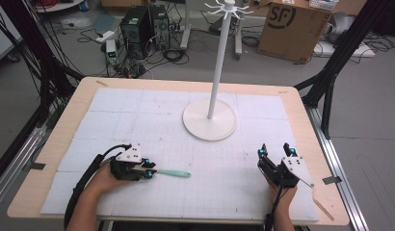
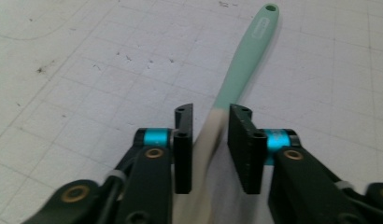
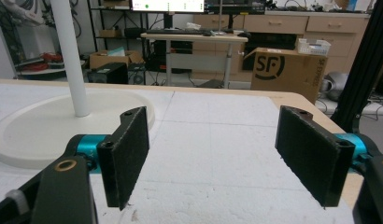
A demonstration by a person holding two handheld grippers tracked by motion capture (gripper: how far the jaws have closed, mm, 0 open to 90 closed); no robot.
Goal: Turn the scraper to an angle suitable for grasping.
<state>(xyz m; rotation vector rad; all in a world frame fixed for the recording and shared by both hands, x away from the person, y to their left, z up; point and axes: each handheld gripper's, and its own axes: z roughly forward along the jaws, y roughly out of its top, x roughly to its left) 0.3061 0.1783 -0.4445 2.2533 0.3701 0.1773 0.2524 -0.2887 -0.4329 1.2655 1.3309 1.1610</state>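
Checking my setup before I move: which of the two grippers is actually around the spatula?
The left gripper: its jaws flank the mint-handled spatula. The right gripper stands wide open, holding nothing.

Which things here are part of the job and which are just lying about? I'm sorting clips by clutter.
Likely in use:
- spatula, between the left gripper fingers
- white stand with hooks on top
- right gripper, open, holding nothing

Just lying about:
- cardboard box
- computer tower
- floor cables
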